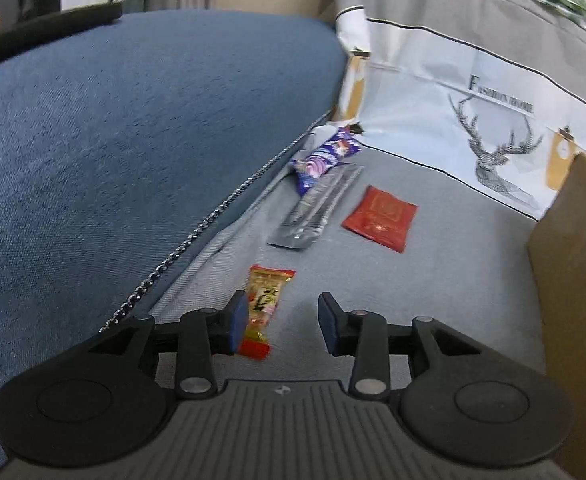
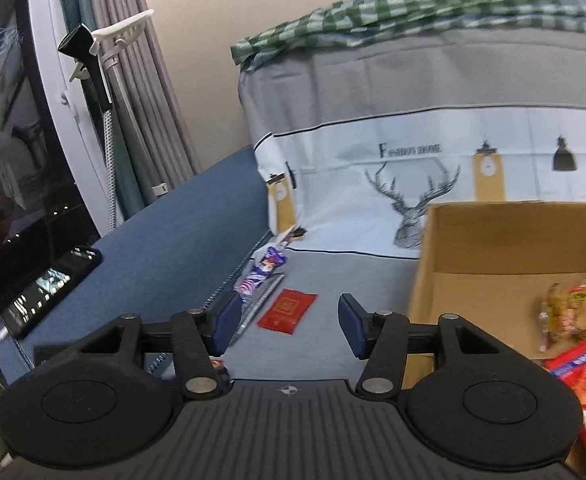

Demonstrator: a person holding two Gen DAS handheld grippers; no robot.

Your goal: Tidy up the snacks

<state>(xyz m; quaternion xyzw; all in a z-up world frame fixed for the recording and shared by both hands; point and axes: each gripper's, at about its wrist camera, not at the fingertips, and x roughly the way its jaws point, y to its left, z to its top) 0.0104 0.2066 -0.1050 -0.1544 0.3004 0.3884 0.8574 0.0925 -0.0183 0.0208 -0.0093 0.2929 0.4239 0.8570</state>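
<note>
A small yellow-and-red snack packet (image 1: 264, 307) lies on the grey sofa seat (image 1: 433, 300). My left gripper (image 1: 283, 321) is open over it; the packet sits beside the left pad, with a wide gap to the right pad. Farther back lie a silver packet (image 1: 317, 208), a purple packet (image 1: 327, 156) and a flat red packet (image 1: 381, 218). My right gripper (image 2: 289, 323) hangs open above the seat with nothing between its jaws. Beyond it I see the red packet (image 2: 287, 312), the silver packet (image 2: 259, 308) and the purple packet (image 2: 263, 272).
An open cardboard box (image 2: 493, 236) stands on the seat at the right, with a yellow snack bag (image 2: 573, 308) and a red one (image 2: 585, 392) inside. A blue cushion (image 1: 133, 140) borders the left. A phone (image 2: 53, 288) rests on it. The deer-print backrest (image 2: 413, 168) closes the back.
</note>
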